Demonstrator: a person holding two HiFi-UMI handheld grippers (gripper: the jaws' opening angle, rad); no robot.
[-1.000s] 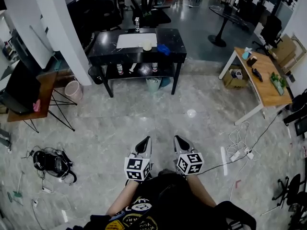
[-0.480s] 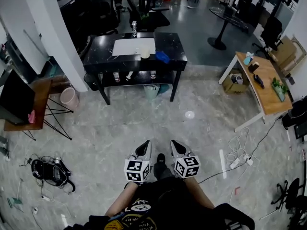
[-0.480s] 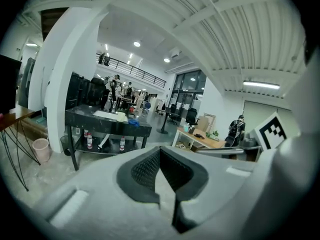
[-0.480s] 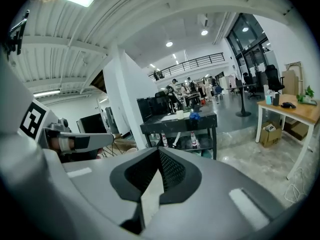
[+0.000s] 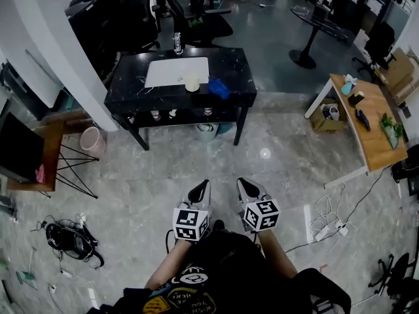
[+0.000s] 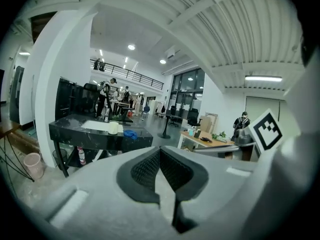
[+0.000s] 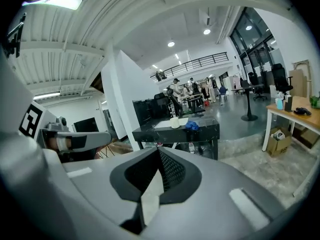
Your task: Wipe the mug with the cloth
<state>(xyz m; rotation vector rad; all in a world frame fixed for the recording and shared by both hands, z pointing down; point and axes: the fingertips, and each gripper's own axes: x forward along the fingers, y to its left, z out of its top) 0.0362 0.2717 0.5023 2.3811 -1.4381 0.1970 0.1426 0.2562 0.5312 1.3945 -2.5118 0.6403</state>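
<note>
A cream mug (image 5: pixel 192 83) stands on a black marble table (image 5: pixel 131 97) far ahead, beside a white mat (image 5: pixel 173 71). A blue cloth (image 5: pixel 219 88) lies crumpled just right of the mug. The mug (image 6: pixel 114 128) and cloth (image 6: pixel 130 133) show small in the left gripper view, and the mug (image 7: pixel 174 123) and cloth (image 7: pixel 191 125) in the right gripper view too. My left gripper (image 5: pixel 201 190) and right gripper (image 5: pixel 245 188) are held close to my body, side by side, far from the table. Both are shut and hold nothing.
A wooden desk (image 5: pixel 366 123) with small items stands at the right, cables (image 5: pixel 324 208) on the floor near it. A dark side table (image 5: pixel 26 156), a pink bin (image 5: pixel 95 140) and headphones with cables (image 5: pixel 69 237) lie left. Bottles sit on the black table's lower shelf (image 5: pixel 180 115).
The view has moved a little nearer the black table. Both grippers stay shut and side by side in front of my body.
</note>
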